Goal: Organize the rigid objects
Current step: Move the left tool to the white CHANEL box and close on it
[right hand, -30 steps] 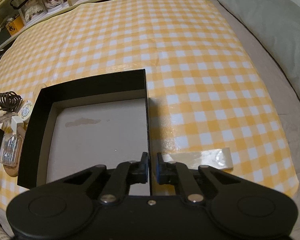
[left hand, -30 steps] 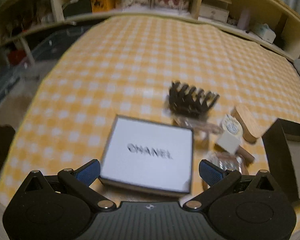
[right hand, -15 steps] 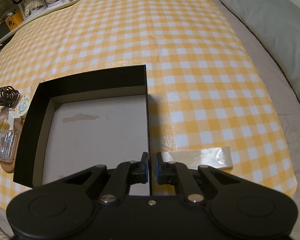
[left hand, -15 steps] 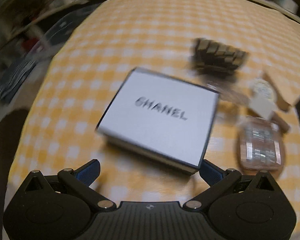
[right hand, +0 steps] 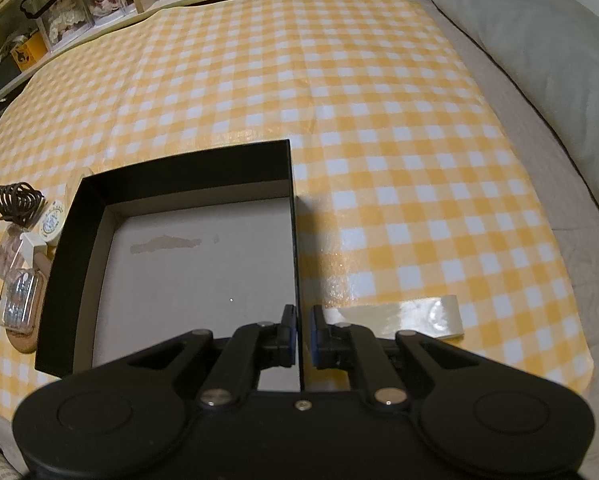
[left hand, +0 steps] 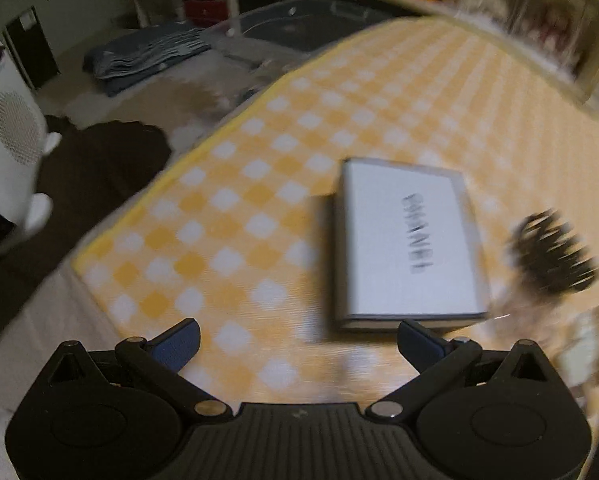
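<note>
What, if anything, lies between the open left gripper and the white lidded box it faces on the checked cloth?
Nothing visible does. Only bare checked cloth lies between the left gripper, jaws wide open, and the white lidded box. The dark hair claw sits beside the box, off to its far side.

A yellow-and-white checked cloth point(right hand: 379, 120) lies under a black box point(right hand: 187, 176) (pale grey inside), a white box with black lettering point(left hand: 409, 240), a dark brown hair claw point(right hand: 17, 200) and a grey pillow point(right hand: 539, 40).
</note>
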Demonstrator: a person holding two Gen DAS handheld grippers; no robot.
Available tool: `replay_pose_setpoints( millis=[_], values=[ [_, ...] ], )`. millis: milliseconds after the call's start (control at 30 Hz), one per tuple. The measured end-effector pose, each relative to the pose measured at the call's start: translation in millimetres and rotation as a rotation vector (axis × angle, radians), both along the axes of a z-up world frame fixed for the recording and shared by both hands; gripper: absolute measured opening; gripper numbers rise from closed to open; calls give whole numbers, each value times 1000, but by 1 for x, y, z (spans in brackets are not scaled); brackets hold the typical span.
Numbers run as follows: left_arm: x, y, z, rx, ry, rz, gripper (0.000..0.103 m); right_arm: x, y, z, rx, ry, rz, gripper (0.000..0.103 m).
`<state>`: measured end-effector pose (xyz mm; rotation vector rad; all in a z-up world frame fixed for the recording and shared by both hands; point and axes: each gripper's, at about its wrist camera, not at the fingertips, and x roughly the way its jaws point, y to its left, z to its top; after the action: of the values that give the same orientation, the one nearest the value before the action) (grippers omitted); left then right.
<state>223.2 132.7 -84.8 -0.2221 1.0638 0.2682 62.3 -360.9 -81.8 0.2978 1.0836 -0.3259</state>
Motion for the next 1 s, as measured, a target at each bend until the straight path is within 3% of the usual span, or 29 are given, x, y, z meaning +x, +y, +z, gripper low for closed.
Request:
replay_pose_setpoints(
  millis=[167,367,600,767,867,1000],
  values=[
    [10,-25,3,-27,-89,-45,103,-3,-1,6,5,-22,-8,6],
    [33,-48,-13,52,-88,-73,103,-2,-1,8,7,-14,-3,5],
    [44,-51,-22,38,-119,-106,103,3,5,10,-4,-14,8,7],
    [49,-55,-37,61,-71,-137,103,5,8,8,-2,-12,8,8],
    [50,-49,-48,21,-23,-131,99,7,9,6,-8,-8,8,9],
    [50,-50,-49,44,10,-205,99,8,8,5,-5,-10,9,9]
  ],
)
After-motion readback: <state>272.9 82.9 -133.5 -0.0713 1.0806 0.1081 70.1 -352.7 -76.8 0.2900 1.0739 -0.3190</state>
